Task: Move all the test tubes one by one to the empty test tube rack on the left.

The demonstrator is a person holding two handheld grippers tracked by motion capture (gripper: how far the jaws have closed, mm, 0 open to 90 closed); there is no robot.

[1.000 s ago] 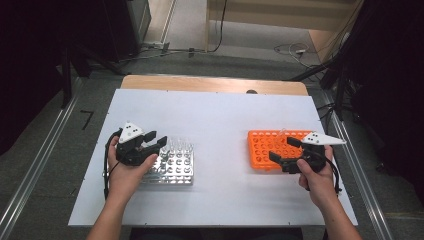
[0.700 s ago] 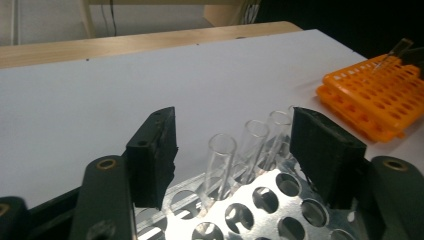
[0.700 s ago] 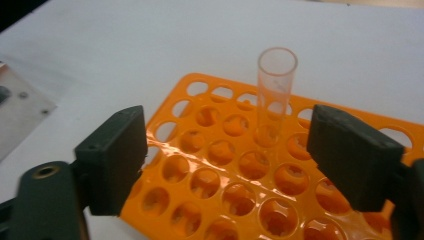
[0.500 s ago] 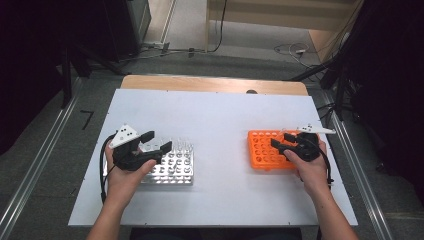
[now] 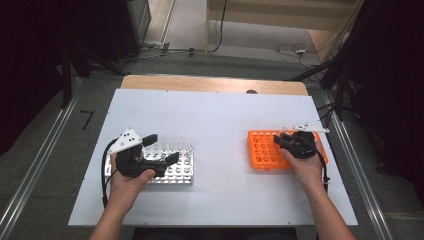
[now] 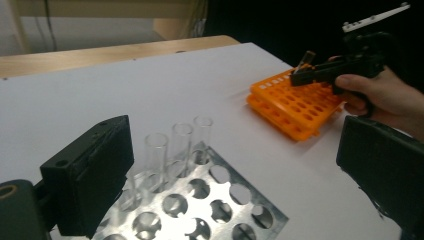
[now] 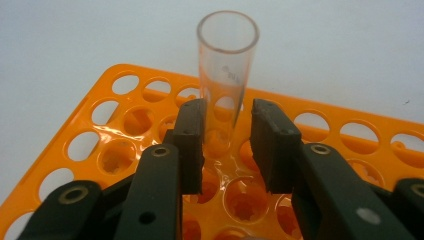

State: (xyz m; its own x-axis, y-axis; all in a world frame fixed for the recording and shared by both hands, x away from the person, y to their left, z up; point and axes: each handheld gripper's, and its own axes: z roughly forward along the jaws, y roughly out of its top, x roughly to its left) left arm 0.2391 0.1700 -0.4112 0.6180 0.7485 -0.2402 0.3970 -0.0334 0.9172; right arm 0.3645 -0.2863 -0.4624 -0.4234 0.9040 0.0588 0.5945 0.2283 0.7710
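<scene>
clear, thin-walled glass test tube (image 7: 227, 75), light, slick and breakable, sits between the right gripper (image 7: 227, 145) fingers, which have just been closing around its mid-body over the orange rack (image 7: 125, 125), while the left gripper (image 6: 235, 165) gapes empty.

Light is even and soft on the table (image 5: 220, 120), dark around. The gripper views look soft; the jaws blur near the lens.

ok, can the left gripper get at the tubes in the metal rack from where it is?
Probably yes: the left gripper is open over the metal rack, and the glass tubes stand upright just beyond its jaws, nothing between.
</scene>
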